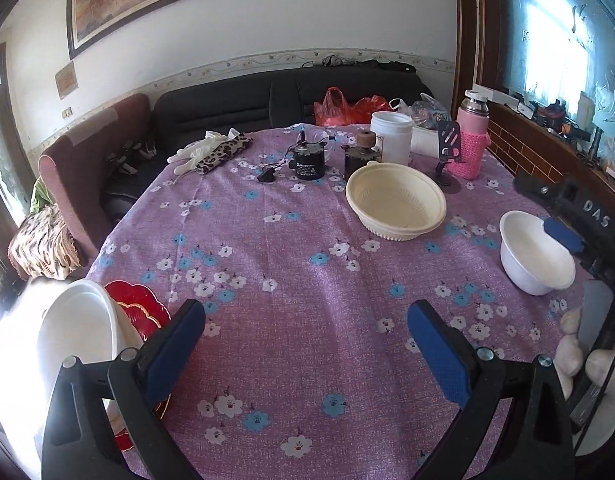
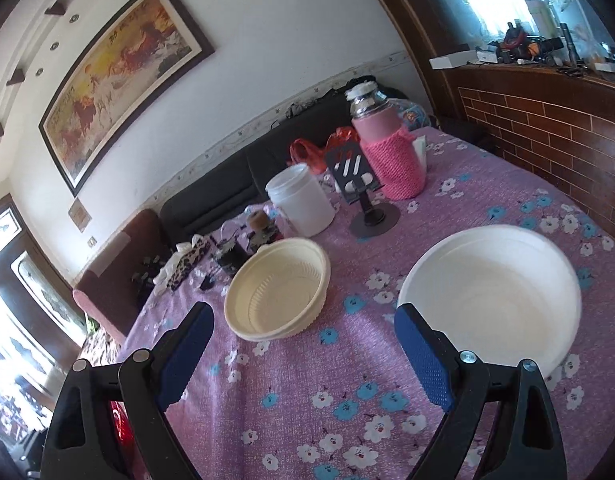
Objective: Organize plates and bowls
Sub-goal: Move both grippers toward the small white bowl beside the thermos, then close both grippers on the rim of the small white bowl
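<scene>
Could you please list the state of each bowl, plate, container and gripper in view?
Left gripper: open, empty.
Right gripper: open, empty, beside the white bowl.
Cream bowl: upright, empty.
White bowl: upright, empty.
Edge bowl: tilted, resting on the red plate.
Red plate: partly covered by that bowl.
White jar: upright, lidless.
Pink bottle: upright, capped.

Left gripper point(image 1: 306, 322) and right gripper point(image 2: 304, 326): jaws spread wide, holding nothing

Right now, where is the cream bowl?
In both views the cream bowl sits on the tablecloth mid-table, before the white jar, left of the white bowl.
</scene>
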